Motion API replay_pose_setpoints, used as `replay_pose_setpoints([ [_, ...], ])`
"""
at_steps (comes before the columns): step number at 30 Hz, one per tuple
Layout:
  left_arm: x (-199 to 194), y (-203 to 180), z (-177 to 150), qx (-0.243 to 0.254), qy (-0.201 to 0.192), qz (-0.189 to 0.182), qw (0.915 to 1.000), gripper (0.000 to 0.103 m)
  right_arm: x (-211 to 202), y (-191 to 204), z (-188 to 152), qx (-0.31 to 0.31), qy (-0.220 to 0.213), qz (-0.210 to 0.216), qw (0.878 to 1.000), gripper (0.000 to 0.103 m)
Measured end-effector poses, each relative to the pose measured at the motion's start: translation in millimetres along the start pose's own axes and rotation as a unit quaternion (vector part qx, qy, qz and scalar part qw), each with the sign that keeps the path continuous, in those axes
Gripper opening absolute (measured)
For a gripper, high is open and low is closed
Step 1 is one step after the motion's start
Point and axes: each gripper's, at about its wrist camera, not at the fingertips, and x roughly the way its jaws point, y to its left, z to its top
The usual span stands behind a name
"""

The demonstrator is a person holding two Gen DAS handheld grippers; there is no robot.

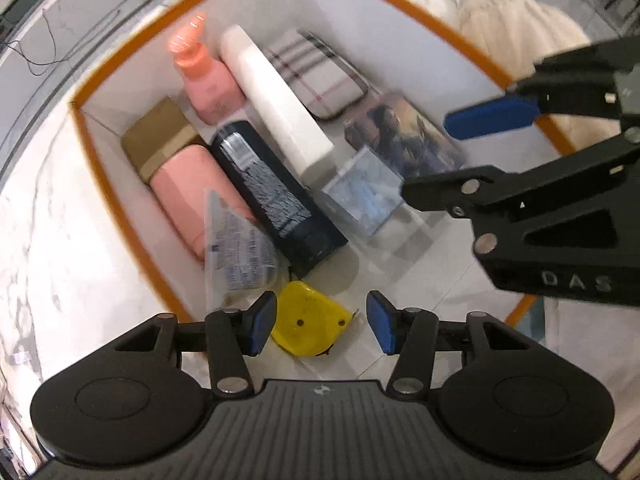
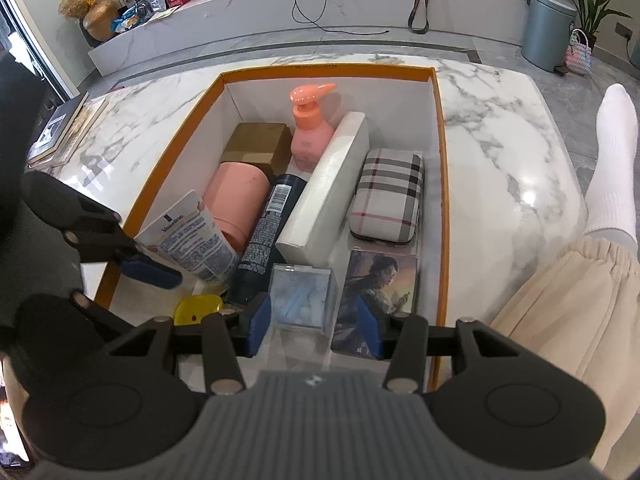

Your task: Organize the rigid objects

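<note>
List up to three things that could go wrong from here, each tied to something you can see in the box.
1. The clear plastic box sits between the right gripper's open jaws, hard against the picture card; closing may nudge the card.
2. The lotion tube lies tilted close beside the left gripper; a bump might tip it onto the yellow tape measure.
3. The two grippers work close together and might collide.

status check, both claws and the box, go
Left claw open over yellow tape measure. Right claw open around clear box. Orange-rimmed box packed.
</note>
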Motion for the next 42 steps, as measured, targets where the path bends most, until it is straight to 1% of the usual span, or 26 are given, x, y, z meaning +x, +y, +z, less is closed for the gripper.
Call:
replay_pose_setpoints([
  [2, -14, 7, -7, -0.010, -0.032, -0.010, 0.9994, 0.061, -5, 1, 0, -0.002, -0.003, -0.004, 1.000, 0.054],
  [6, -46, 20, -24, -0.049, -0.091, -0.022, 0.9943, 0.061, -18, 5, 1, -0.006, -0.012, -0.012, 1.000, 0.055],
  [8, -63, 27, -35, -0.071, -0.131, -0.018, 0.9887, 0.061, -27, 10, 1, -0.012, -0.020, -0.015, 1.000, 0.057],
  [9, -73, 29, -40, -0.081, -0.152, -0.013, 0.9850, 0.061, -32, 12, 2, -0.015, -0.024, -0.016, 0.999, 0.060],
  [10, -80, 31, -45, -0.089, -0.171, -0.008, 0.9812, 0.061, -37, 15, 2, -0.019, -0.030, -0.017, 0.999, 0.060],
  [12, -96, 35, -58, -0.108, -0.214, 0.005, 0.9709, 0.061, -47, 22, 2, -0.027, -0.040, -0.021, 0.999, 0.062],
  [13, -105, 35, -66, -0.114, -0.239, 0.015, 0.9642, 0.063, -54, 26, 1, -0.032, -0.047, -0.025, 0.998, 0.063],
  [15, -117, 32, -78, -0.124, -0.274, 0.036, 0.9530, 0.066, -64, 33, -1, -0.039, -0.060, -0.033, 0.997, 0.063],
  [18, -129, 28, -96, -0.148, -0.319, 0.069, 0.9334, 0.073, -79, 42, -8, -0.042, -0.082, -0.040, 0.995, 0.064],
  [19, -133, 27, -103, -0.162, -0.333, 0.078, 0.9257, 0.078, -84, 46, -12, -0.042, -0.089, -0.041, 0.994, 0.064],
  [20, -135, 25, -108, -0.175, -0.340, 0.085, 0.9203, 0.083, -90, 49, -16, -0.042, -0.098, -0.040, 0.993, 0.067],
  [21, -136, 23, -113, -0.186, -0.347, 0.090, 0.9147, 0.086, -95, 52, -22, -0.042, -0.111, -0.041, 0.992, 0.077],
  [22, -137, 21, -119, -0.196, -0.357, 0.094, 0.9083, 0.089, -101, 56, -28, -0.041, -0.126, -0.044, 0.990, 0.082],
  [23, -138, 19, -125, -0.204, -0.366, 0.102, 0.9024, 0.089, -105, 60, -33, -0.042, -0.142, -0.047, 0.988, 0.086],
  [24, -138, 18, -130, -0.212, -0.371, 0.113, 0.8970, 0.090, -110, 65, -39, -0.042, -0.158, -0.050, 0.985, 0.086],
  [26, -136, 14, -139, -0.225, -0.374, 0.135, 0.8894, 0.097, -115, 73, -50, -0.038, -0.178, -0.053, 0.982, 0.087],
  [28, -133, 13, -149, -0.242, -0.376, 0.148, 0.8822, 0.099, -115, 80, -58, -0.028, -0.189, -0.052, 0.980, 0.087],
  [31, -127, 16, -161, -0.264, -0.363, 0.149, 0.8810, 0.100, -112, 89, -70, -0.011, -0.201, -0.044, 0.979, 0.088],
  [32, -125, 16, -165, -0.269, -0.359, 0.151, 0.8811, 0.100, -109, 92, -74, -0.006, -0.205, -0.046, 0.978, 0.090],
  [33, -123, 15, -169, -0.272, -0.357, 0.155, 0.8799, 0.102, -106, 93, -77, -0.003, -0.209, -0.050, 0.977, 0.093],
  [34, -122, 14, -173, -0.273, -0.354, 0.161, 0.8801, 0.102, -104, 95, -80, 0.002, -0.213, -0.056, 0.975, 0.094],
  [37, -115, 10, -181, -0.271, -0.336, 0.168, 0.8861, 0.102, -97, 99, -92, 0.005, -0.228, -0.074, 0.971, 0.095],
  [42, -102, 4, -196, -0.288, -0.327, 0.154, 0.8868, 0.102, -87, 100, -104, 0.001, -0.229, -0.089, 0.969, 0.095],
])
